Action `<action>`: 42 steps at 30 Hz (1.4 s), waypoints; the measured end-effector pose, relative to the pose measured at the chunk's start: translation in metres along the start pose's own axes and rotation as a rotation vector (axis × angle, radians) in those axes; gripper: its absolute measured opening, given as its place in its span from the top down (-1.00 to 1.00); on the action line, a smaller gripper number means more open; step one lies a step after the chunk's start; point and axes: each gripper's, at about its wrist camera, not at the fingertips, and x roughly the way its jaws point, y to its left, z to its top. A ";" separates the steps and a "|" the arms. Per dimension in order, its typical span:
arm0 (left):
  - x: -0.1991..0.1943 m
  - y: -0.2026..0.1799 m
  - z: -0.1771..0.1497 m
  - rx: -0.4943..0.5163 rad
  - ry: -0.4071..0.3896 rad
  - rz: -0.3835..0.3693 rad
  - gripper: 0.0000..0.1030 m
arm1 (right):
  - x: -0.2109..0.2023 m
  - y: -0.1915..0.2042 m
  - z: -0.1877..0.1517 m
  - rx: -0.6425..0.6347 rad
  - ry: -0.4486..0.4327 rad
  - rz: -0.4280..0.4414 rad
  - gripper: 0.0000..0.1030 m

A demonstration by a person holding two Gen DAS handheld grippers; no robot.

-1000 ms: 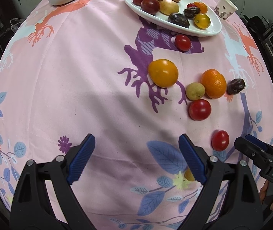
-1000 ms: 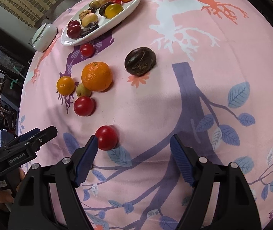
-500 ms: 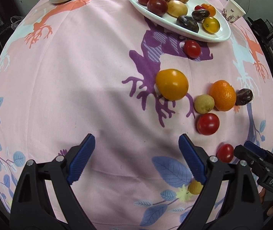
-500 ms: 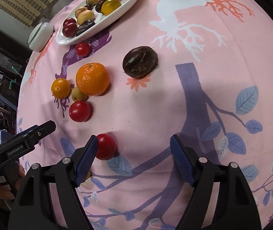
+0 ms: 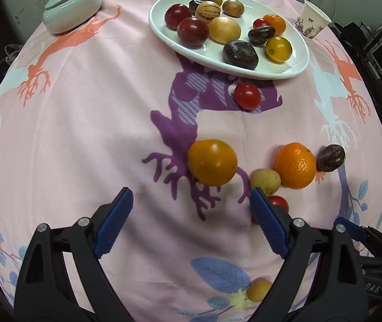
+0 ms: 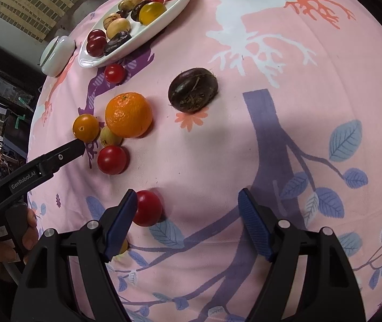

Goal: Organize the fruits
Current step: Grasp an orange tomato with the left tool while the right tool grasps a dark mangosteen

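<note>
Left tool [image 5: 191, 209]: your jaws gape wide, empty; yellow-orange fruit [image 5: 212, 162] just ahead.
Right tool [image 6: 188, 214]: wide open, empty; red tomato [image 6: 148, 208] touching your left finger.

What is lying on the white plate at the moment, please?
The white plate holds about eleven small fruits: two dark red ones, a pale yellow one, brown ones, an orange. Any others hidden behind them cannot be seen.

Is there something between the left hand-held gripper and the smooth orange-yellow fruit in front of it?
Nothing visible. The left hand-held gripper is open, and only bare pink tablecloth lies between its fingers and the orange-yellow fruit. A small pale fruit and a red tomato sit beside the gripper's right finger, off the path.
</note>
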 end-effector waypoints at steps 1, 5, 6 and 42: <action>0.002 -0.002 0.002 0.003 0.001 -0.003 -0.76 | 0.000 0.000 0.000 0.001 0.000 0.001 -0.51; 0.005 -0.008 0.008 0.027 -0.006 -0.003 -0.75 | -0.001 -0.001 -0.001 0.004 0.001 0.003 -0.51; 0.006 -0.009 0.010 0.028 -0.005 -0.002 -0.75 | -0.001 -0.002 0.000 0.005 0.001 0.003 -0.51; 0.006 0.025 -0.029 -0.035 0.064 -0.050 0.21 | 0.014 0.028 0.048 -0.267 -0.100 -0.290 -0.51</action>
